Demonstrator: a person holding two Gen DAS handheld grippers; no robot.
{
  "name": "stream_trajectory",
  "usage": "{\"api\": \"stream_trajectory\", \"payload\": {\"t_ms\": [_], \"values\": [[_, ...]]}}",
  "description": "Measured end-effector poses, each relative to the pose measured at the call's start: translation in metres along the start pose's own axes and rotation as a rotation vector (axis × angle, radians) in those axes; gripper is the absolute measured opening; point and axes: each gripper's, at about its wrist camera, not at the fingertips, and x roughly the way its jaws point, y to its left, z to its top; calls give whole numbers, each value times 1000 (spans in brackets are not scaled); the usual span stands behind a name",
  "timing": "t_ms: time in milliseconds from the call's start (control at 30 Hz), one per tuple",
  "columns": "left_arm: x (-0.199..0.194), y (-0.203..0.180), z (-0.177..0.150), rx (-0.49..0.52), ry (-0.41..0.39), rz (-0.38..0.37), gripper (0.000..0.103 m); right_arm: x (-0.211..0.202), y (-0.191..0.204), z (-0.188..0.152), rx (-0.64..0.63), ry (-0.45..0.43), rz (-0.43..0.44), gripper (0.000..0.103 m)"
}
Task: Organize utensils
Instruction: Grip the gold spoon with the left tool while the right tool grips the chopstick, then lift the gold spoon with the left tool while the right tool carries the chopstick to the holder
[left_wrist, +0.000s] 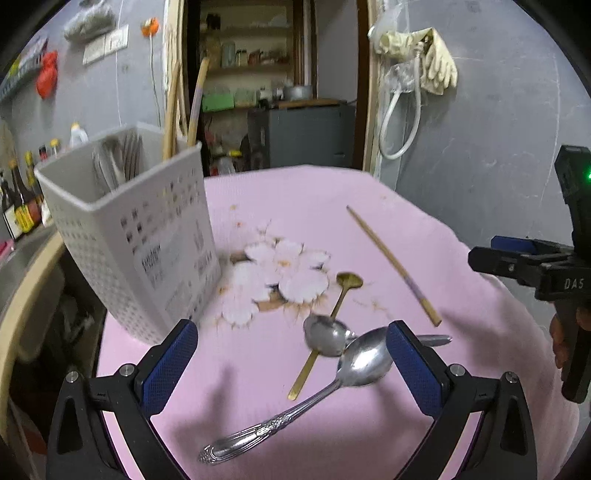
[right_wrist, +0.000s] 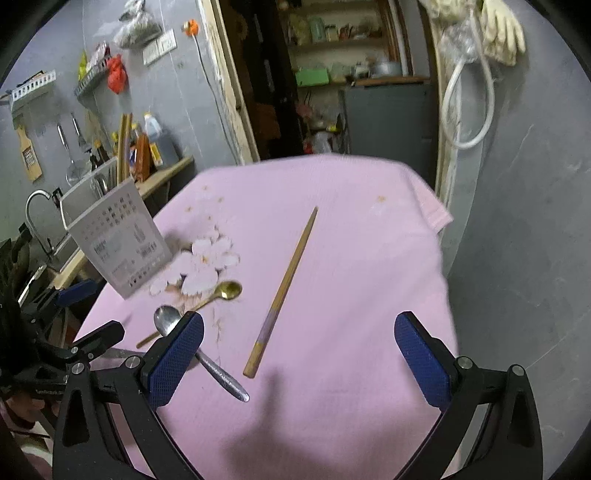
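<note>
On the pink flowered cloth (left_wrist: 369, 229) lie an ornate silver spoon (left_wrist: 314, 395), a smaller silver spoon (left_wrist: 327, 336), a gold spoon (left_wrist: 334, 306) and one wooden chopstick (left_wrist: 393, 266). A white perforated utensil basket (left_wrist: 147, 240) stands at the left, with chopsticks and metal utensils in it. My left gripper (left_wrist: 291, 356) hangs open just above the spoons, nothing between its fingers. My right gripper (right_wrist: 299, 352) is open over the near end of the chopstick (right_wrist: 284, 291). The basket (right_wrist: 118, 240), the small silver spoon (right_wrist: 195, 350) and the gold spoon (right_wrist: 207, 301) lie to its left.
A sink with a tap (right_wrist: 37, 218) and a counter with sauce bottles (left_wrist: 22, 199) sit left of the table. A grey wall with hanging gloves (left_wrist: 436, 59) and a hose is on the right. An open doorway with shelves (left_wrist: 258, 55) is behind.
</note>
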Motion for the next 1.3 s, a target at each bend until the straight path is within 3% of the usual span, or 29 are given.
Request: {"api": "stream_trajectory", "payload": {"t_ms": [33,200,267,467,767,1067,1133,1267,1300], "values": [[3,1,0,-5,11,-5,100,7,2,-1,0,17,3,101],[25,2,-3,16,95,-7,72,39,9,2,-3,89,23,83],[34,1,-4,22,130,-6,65,50,11,5,-8,114,21,79],[46,-2,11,5,124,-56,63,81,19,17,-18,164,23,63],[83,-18,28,69,217,-128,43,118,18,36,-45,256,81,34],[101,-36,41,166,293,-113,37,136,28,54,-93,363,25,15],[102,-38,45,173,306,-113,33,137,25,55,-76,389,13,9],[109,-42,53,182,341,-138,8,133,14,52,19,435,42,8],[110,-42,54,174,355,-144,7,132,11,49,33,448,51,8]]}}
